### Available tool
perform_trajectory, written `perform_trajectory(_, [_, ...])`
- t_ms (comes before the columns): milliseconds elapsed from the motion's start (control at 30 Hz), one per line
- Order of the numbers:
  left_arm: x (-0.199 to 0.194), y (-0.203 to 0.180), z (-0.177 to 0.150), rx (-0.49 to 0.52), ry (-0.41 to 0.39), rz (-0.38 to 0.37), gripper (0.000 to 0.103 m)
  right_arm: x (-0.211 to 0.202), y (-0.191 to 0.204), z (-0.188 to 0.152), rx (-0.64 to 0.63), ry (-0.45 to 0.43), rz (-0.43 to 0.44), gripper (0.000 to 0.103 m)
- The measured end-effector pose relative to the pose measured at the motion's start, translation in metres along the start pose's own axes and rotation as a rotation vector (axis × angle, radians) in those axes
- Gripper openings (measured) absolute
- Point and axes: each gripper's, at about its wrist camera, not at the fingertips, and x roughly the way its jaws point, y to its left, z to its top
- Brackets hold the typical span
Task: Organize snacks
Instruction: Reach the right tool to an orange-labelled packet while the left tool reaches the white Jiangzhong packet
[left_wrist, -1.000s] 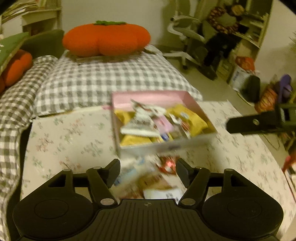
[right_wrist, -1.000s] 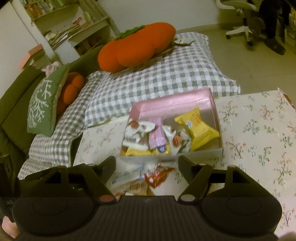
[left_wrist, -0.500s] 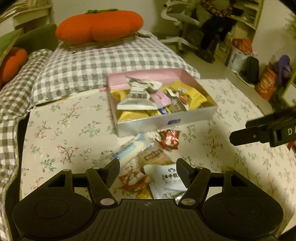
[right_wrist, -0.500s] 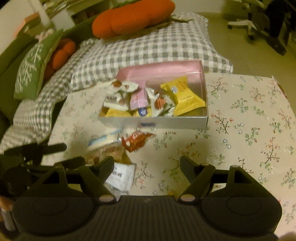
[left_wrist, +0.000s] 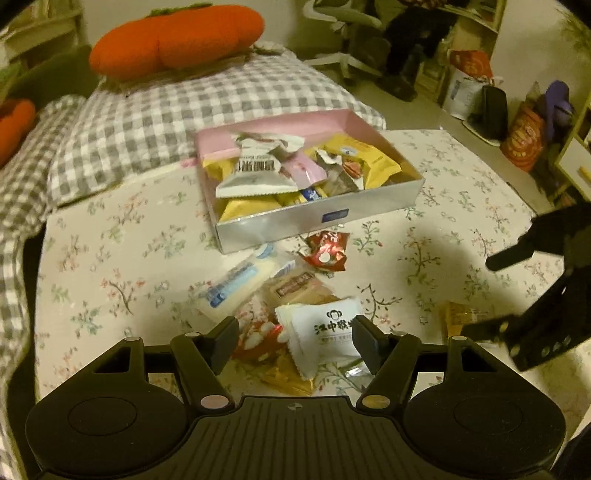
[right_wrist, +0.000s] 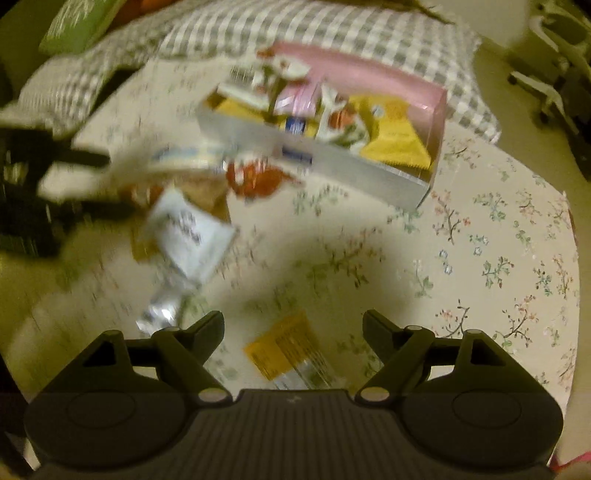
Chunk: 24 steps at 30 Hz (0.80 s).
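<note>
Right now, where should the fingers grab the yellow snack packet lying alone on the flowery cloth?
Probably from above, across its narrow width near the middle. The yellow snack packet lies flat, alone on the tablecloth, already between the right gripper's open fingers.

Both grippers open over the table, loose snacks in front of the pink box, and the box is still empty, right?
Not quite: the pink box is not empty. The left wrist view shows it already holding several packets, yellow, white and pink. The rest holds: left gripper and right gripper are open, with loose snacks in front of the box.
</note>
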Motion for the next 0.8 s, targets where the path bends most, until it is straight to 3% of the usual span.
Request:
perform_trajectory(133, [0.0,-0.006,-0.002,-0.009,0.013,-0.045,0.068,0.012,0.003,-0.006,-0.061,0.05,-0.002,0.078])
perform_trajectory(300, [0.017,-0.012,-0.008,-0.166,0.101,-0.169,0.068,0.019,0.009,-0.009,-0.114,0.075,-0.014,0.077])
perform_trajectory(533, [0.039,-0.008,-0.015,-0.291,0.153,-0.133,0.068,0.025,0.006,-0.011,-0.113,0.099,-0.007,0.075])
perform_trajectory(800, [0.047,0.004,-0.012,-0.32,0.133,-0.075,0.068,0.032,0.004,-0.014,-0.129,0.109,0.012,0.07])
